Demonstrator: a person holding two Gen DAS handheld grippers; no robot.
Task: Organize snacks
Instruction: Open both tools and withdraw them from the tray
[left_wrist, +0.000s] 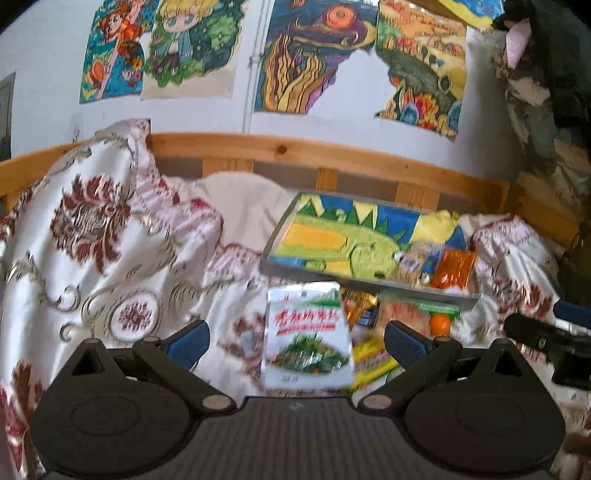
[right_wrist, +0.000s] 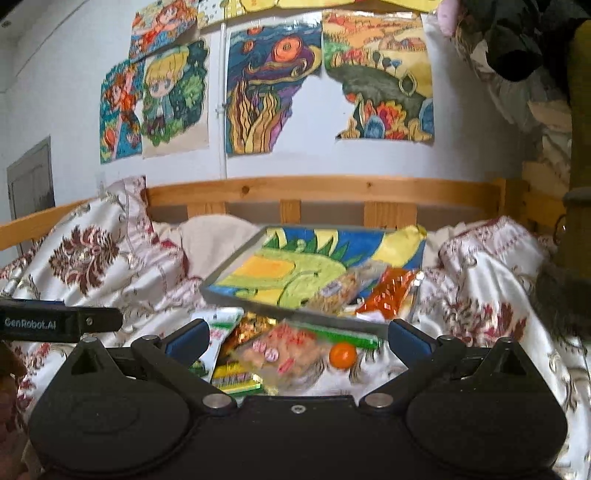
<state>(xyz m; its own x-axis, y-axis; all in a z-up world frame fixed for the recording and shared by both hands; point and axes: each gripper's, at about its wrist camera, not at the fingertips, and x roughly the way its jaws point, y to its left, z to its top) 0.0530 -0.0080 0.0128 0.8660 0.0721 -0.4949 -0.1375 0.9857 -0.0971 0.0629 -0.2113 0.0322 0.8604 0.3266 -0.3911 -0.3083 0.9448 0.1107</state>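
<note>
Packet dead ahead

White packet (left_wrist: 307, 336) lies between my left claw (left_wrist: 295, 341) fingers, both spread and empty, its long axis pointing away toward the tray (left_wrist: 280, 236). My right claw (right_wrist: 295, 341) (also spread, holding nothing) faces the clear bag (right_wrist: 284, 350) and orange ball (right_wrist: 342, 355); left looks nearer the packet.

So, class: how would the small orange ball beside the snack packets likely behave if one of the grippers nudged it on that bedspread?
The orange ball looks round and smooth, so it would probably roll rather than slide. The rumpled bedspread may stop it soon. It lies against the clear snack bag, which would likely block it on that side.
</note>
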